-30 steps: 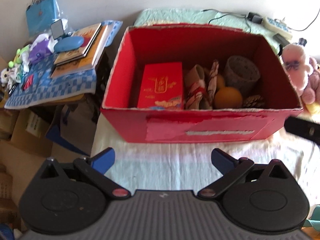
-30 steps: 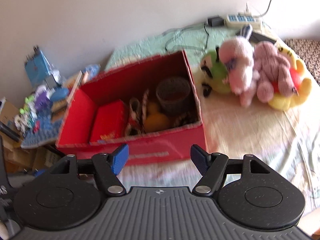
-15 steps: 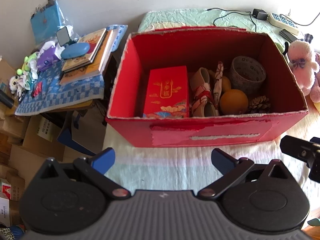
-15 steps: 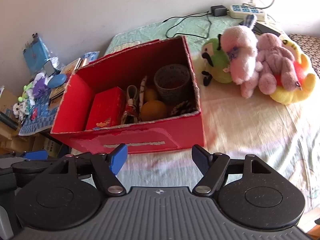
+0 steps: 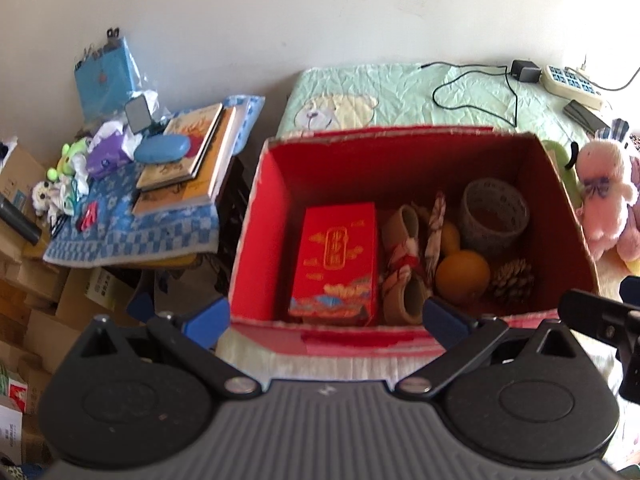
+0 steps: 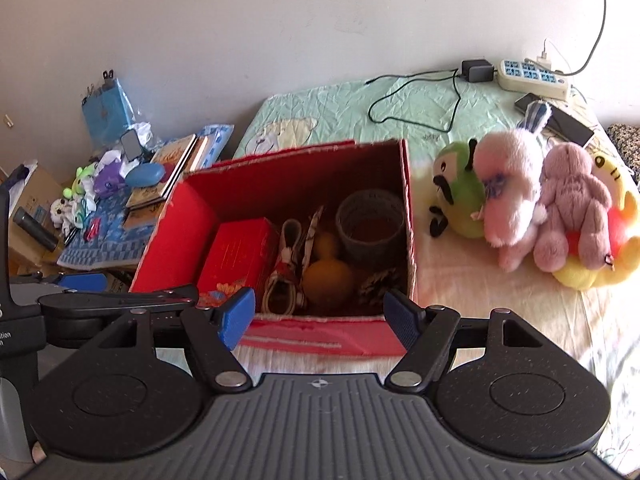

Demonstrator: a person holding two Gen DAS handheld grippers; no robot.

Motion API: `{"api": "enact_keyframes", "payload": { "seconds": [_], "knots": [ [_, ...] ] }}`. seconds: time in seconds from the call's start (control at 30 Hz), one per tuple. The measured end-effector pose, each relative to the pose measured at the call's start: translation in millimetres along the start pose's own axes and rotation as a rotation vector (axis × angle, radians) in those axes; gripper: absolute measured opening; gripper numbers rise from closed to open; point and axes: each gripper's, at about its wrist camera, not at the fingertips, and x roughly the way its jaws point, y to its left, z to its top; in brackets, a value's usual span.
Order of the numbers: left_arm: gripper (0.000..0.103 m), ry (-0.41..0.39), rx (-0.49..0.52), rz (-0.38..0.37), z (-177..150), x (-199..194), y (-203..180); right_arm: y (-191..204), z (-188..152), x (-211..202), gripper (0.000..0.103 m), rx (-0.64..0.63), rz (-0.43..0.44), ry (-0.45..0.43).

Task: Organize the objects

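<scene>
Since a second ago both grippers have been brought closer to the red cardboard box, so that its near wall is now partly covered by the fingers in each wrist view, and the blur seen earlier in the right wrist view has cleared. The left gripper is held spread wide with nothing between its blue-padded fingers; the right gripper is likewise spread and empty.

The box is made of rough-edged card with a torn, peeling strip along its front, and it is set on a pale, wrinkled bed sheet. Inside it, a glossy rectangular red packet with gold print is laid at the left, a strap-like bundle of tan rings and red-white cloth in the middle, a smooth round orange and a scaly pine cone toward the front right, and a grey woven cylindrical cup at the back right. These contents are seen just beyond and between the fingertips of each gripper, untouched.

Fuzzy plush toys are piled on the sheet to the right of the box, apart from it. A stack of books is laid on a blue checked cloth to the left.
</scene>
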Motion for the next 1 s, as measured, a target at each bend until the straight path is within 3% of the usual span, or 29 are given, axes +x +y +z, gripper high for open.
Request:
{"api": "enact_keyframes", "payload": {
  "seconds": [0.23, 0.43, 1.0],
  "knots": [
    [0.102, -0.045, 0.043, 0.021, 12.5, 3.0, -4.4, -1.2, 8.1, 5.4, 0.076, 0.045, -0.031, -0.050],
    [0.102, -0.040, 0.028, 0.006, 15.5, 12.4, -2.4, -1.2, 11.5, 12.8, 0.081, 0.048, -0.054, -0.063],
    [0.102, -0.027, -0.001, 0.004, 14.9, 41.9, 10.2, 8.7, 16.1, 31.4, 0.080, 0.012, -0.103, -0.079]
  ]
}}
